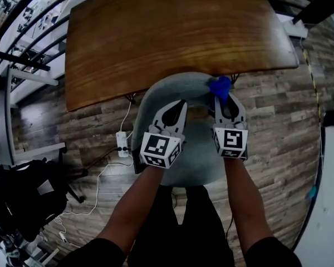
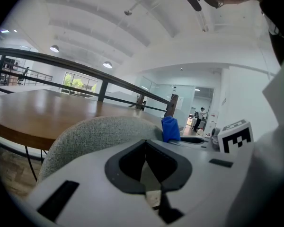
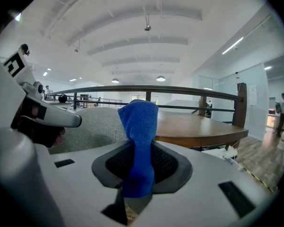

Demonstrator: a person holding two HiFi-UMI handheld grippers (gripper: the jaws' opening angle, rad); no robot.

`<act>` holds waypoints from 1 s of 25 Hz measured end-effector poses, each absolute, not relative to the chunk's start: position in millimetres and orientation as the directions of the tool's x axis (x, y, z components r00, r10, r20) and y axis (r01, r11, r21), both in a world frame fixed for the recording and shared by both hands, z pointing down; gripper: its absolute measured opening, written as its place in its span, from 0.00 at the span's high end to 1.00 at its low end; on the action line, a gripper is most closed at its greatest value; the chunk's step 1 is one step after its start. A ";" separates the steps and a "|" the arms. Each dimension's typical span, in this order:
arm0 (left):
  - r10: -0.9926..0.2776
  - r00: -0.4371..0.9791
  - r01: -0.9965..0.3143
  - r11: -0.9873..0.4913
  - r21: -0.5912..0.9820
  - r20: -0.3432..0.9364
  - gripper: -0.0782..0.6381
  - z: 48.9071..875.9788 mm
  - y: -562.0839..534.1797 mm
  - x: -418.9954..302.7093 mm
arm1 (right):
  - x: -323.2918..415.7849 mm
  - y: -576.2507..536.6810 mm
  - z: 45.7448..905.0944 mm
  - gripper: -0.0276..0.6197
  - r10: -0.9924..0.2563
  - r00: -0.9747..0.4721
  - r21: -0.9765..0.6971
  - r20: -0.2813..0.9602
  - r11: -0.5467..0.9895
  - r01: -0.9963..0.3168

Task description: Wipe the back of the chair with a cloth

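The grey fabric chair [image 1: 196, 152] stands tucked against the table, its curved back [image 1: 161, 90] just ahead of both grippers. My right gripper [image 1: 225, 99] is shut on a blue cloth [image 1: 220, 87], which pokes up past the fingertips at the right end of the chair back's top edge. In the right gripper view the cloth [image 3: 139, 126] stands upright between the jaws, with the chair back [image 3: 90, 122] to its left. My left gripper [image 1: 181, 104] is shut and empty, hovering over the middle of the back. In the left gripper view the chair back [image 2: 94, 136] lies right ahead, with the cloth [image 2: 170, 128] beyond it.
A wooden table [image 1: 172, 32] lies right behind the chair. A white power strip [image 1: 121, 143] and loose cables lie on the plank floor to the left. A black railing [image 1: 22, 26] runs at the far left, and a dark chair [image 1: 22, 196] stands at lower left.
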State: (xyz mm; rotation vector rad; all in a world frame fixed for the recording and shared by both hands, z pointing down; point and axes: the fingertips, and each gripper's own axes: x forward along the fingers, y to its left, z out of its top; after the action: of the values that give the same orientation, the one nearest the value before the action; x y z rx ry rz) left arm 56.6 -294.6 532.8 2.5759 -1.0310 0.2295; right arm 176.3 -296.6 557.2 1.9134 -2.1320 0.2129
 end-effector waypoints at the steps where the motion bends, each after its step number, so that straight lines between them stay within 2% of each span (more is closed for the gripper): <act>1: -0.637 0.720 -0.693 -0.670 0.265 0.275 0.88 533.2 -294.5 57.4 | 178.0 -295.7 558.1 0.81 -0.951 -0.087 0.063 0.296 0.111 -0.992; 6: -0.652 0.708 -0.706 -0.653 0.272 0.271 0.88 538.3 -293.2 55.7 | 179.6 -290.2 558.3 0.81 -0.948 -0.103 -0.005 0.301 0.106 -0.994; 12: -0.688 0.674 -0.739 -0.623 0.258 0.268 0.88 540.0 -288.7 34.0 | 150.1 -279.4 551.6 0.81 -0.942 -0.193 0.004 0.275 0.201 -0.979; 18: -0.756 0.595 -0.802 -0.533 0.269 0.273 0.88 550.6 -292.1 -15.0 | 76.8 -277.8 566.7 0.81 -0.895 -0.352 0.019 0.274 0.371 -0.928; 25: -0.822 0.484 -0.869 -0.410 0.279 0.299 0.88 571.0 -286.4 -79.3 | -8.3 -281.8 588.4 0.81 -0.814 -0.505 -0.068 0.286 0.508 -0.858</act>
State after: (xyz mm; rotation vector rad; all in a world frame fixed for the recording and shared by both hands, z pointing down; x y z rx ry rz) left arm -79.3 -286.4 571.0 2.3403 -1.4102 0.1603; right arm -8.3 -281.8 588.4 1.4273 -2.5334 0.2971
